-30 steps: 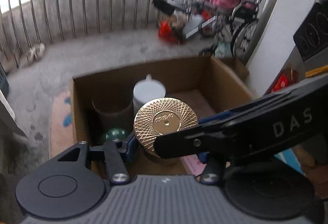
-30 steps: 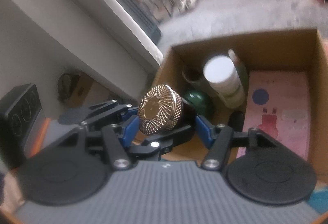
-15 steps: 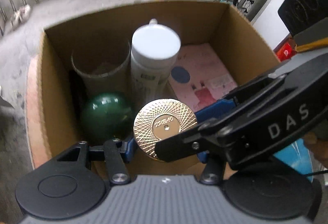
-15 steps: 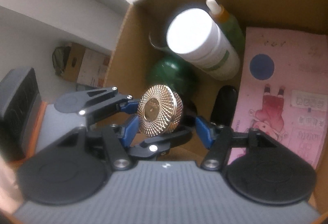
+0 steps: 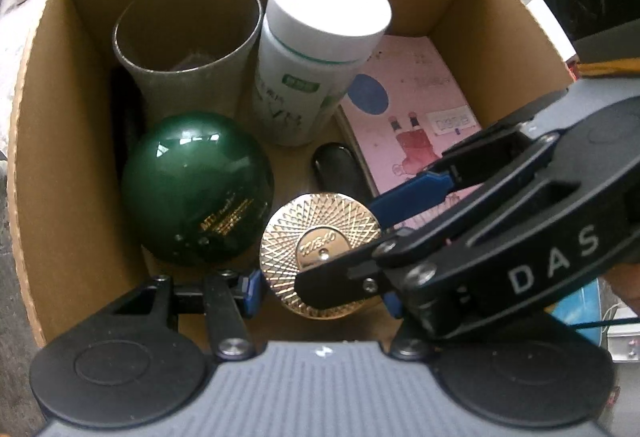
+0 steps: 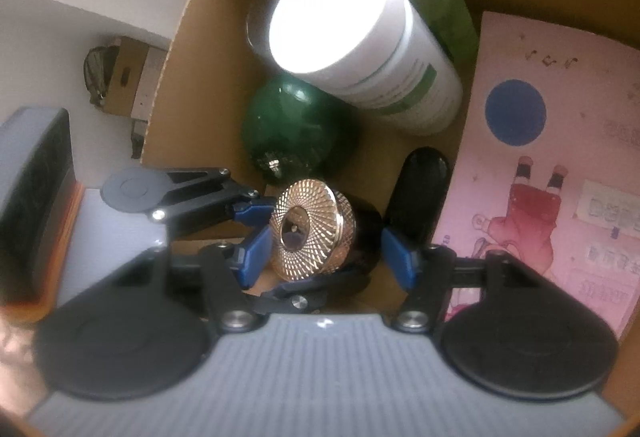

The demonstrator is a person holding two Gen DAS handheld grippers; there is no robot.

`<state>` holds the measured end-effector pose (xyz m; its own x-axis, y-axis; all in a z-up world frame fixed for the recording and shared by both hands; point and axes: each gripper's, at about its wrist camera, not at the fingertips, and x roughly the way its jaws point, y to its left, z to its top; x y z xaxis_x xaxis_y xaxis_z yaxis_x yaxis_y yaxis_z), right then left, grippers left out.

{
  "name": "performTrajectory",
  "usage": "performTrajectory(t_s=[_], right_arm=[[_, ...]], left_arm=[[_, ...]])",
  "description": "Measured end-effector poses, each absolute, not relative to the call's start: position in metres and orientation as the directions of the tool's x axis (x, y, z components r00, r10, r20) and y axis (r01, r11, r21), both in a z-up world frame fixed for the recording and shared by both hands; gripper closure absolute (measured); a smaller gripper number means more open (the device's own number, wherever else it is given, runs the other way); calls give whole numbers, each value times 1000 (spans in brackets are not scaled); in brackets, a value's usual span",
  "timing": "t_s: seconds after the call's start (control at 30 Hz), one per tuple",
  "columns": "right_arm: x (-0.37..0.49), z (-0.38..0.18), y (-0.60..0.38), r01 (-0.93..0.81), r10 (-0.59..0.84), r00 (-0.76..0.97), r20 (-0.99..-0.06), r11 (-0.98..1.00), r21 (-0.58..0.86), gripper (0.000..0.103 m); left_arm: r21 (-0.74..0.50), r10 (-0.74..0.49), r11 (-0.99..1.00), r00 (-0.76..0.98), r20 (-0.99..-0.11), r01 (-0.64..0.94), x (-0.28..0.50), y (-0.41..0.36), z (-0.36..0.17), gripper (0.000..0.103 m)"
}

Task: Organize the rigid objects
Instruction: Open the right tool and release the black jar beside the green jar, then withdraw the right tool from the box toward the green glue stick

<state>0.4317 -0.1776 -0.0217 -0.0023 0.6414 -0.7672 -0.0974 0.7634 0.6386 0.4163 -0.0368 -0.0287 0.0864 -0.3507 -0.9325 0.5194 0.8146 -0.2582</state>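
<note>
Now lowered into the cardboard box (image 5: pixel 36 85), low in frame: gold-lidded jar (image 5: pixel 320 255) pinched half-open between left gripper (image 5: pixel 320 285) and right gripper (image 6: pixel 326 251), beside green ball (image 5: pixel 196 189). Nearly placed; release pending.

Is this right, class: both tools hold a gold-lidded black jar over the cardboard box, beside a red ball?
Not quite: the ball is dark green, not red, as the left wrist view shows. Otherwise correct: both tools hold the gold-lidded black jar over the cardboard box.
</note>
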Motion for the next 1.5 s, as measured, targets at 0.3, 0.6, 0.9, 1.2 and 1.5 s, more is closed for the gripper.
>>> performTrajectory(t_s=[0.3, 0.6, 0.9, 1.2, 1.5], right_arm=[[436, -23, -170, -118, 642, -14, -766, 760, 639, 41], [437, -23, -173, -130, 649, -7, -760, 753, 645, 41], [451, -27, -173, -69, 686, -26, -727, 724, 686, 26], [452, -37, -157, -90, 586, -59, -808, 803, 589, 22], [449, -20, -185, -31, 681, -7, -732, 732, 681, 21]], left_arm=[[-261, -345, 818, 72, -936, 513, 410, -36, -28, 45], [-329, -391, 812, 31, -920, 482, 413, -28, -19, 35], [-393, -445, 801, 11, -895, 451, 412, -18, -5, 31], [-431, -475, 793, -5, -880, 430, 411, -17, -9, 25], [-507, -541, 774, -19, -841, 380, 419, -9, -12, 25]])
